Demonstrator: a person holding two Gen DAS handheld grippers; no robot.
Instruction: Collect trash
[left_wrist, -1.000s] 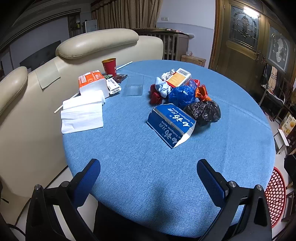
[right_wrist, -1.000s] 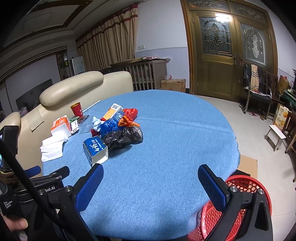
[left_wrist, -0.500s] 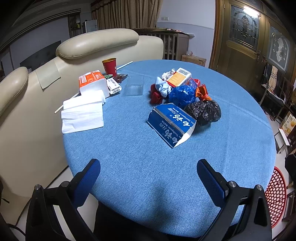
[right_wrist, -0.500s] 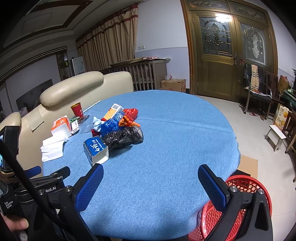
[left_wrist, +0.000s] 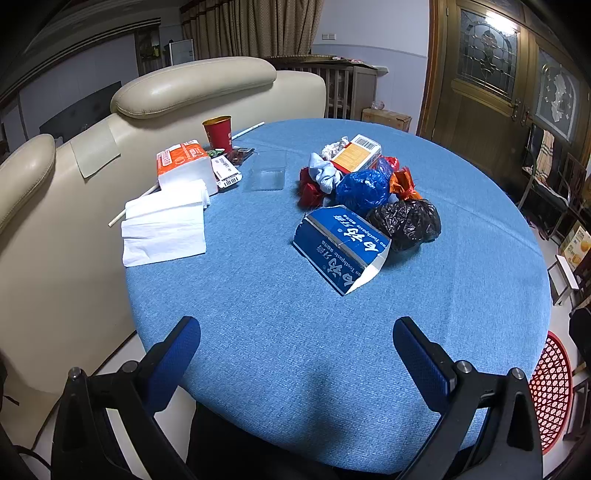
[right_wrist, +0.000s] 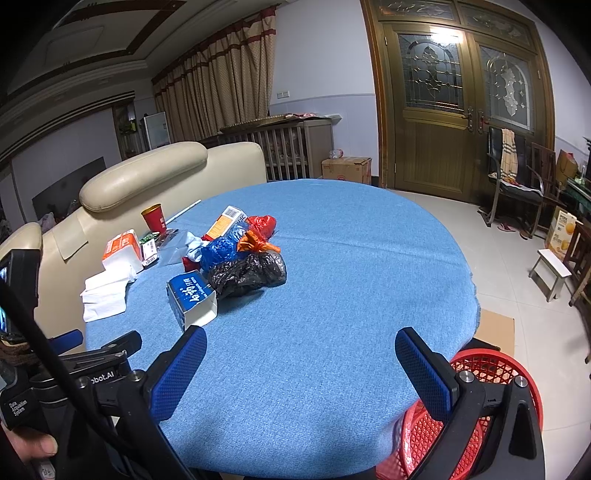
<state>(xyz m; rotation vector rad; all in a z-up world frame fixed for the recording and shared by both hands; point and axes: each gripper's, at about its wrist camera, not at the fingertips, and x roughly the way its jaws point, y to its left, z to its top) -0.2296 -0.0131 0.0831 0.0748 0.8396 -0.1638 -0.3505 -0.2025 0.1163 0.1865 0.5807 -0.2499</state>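
blue round table holds toothpaste box beside black bag.

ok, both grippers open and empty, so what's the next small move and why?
Probably reach the left gripper forward to the blue toothpaste box: it is the nearest piece of the trash pile, nothing covers it, and the red basket waits beside the table.

blue box reads "Toothpaste"
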